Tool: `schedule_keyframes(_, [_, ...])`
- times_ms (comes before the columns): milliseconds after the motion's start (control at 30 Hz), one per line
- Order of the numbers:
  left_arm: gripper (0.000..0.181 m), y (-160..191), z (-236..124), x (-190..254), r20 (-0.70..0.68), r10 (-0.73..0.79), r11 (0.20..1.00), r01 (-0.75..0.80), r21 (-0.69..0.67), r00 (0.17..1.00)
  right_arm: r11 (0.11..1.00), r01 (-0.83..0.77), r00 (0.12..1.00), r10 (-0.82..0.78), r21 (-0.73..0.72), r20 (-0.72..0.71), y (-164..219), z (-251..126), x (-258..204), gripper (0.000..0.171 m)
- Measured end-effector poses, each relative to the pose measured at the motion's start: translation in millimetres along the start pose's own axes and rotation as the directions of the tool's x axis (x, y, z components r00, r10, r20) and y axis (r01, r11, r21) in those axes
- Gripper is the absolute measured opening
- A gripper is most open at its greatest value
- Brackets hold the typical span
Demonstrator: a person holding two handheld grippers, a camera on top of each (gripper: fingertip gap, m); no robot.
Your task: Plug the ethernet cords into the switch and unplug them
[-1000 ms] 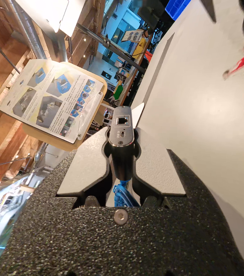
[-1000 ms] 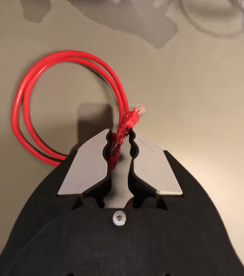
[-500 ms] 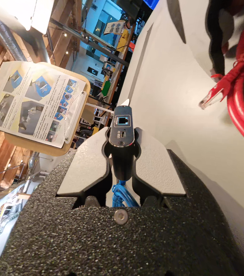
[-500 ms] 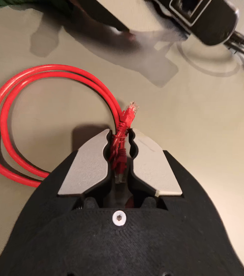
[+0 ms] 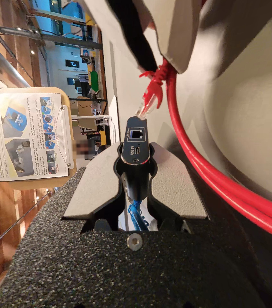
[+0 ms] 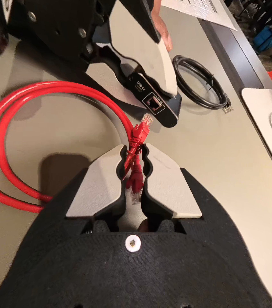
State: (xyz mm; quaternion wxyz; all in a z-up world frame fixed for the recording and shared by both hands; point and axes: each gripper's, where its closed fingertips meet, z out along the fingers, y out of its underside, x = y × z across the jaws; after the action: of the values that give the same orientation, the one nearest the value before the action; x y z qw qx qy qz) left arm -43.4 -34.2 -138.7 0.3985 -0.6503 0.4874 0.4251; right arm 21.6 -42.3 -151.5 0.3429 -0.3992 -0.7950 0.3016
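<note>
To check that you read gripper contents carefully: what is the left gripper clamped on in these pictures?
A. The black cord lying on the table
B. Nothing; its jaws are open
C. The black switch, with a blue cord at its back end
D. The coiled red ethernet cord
C: in the left wrist view the left gripper is closed on the black switch, with a blue cord at its rear; the red ethernet cord sits in the right gripper.

Pale surface; white tray at its right edge; printed sheet on wooden clipboard standing behind; wooden beams, metal ducts farther off.
</note>
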Motion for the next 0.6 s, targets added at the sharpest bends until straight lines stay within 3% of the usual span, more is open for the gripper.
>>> schedule_keyframes(300, [0.028, -11, -1, 9, -0.055, 0.198, 0.976, -0.201, -0.077, 0.979, 0.998, 0.021, 1.000, -0.021, -0.051, 0.005, 2, -1, -4, 0.016])
schedule_keyframes(600, [0.028, -19, -5, 10, -0.079, 0.244, 0.962, -0.252, -0.108, 0.966, 0.996, 0.000, 1.000, 0.001, -0.084, 0.012, 5, 0, -6, 0.015])
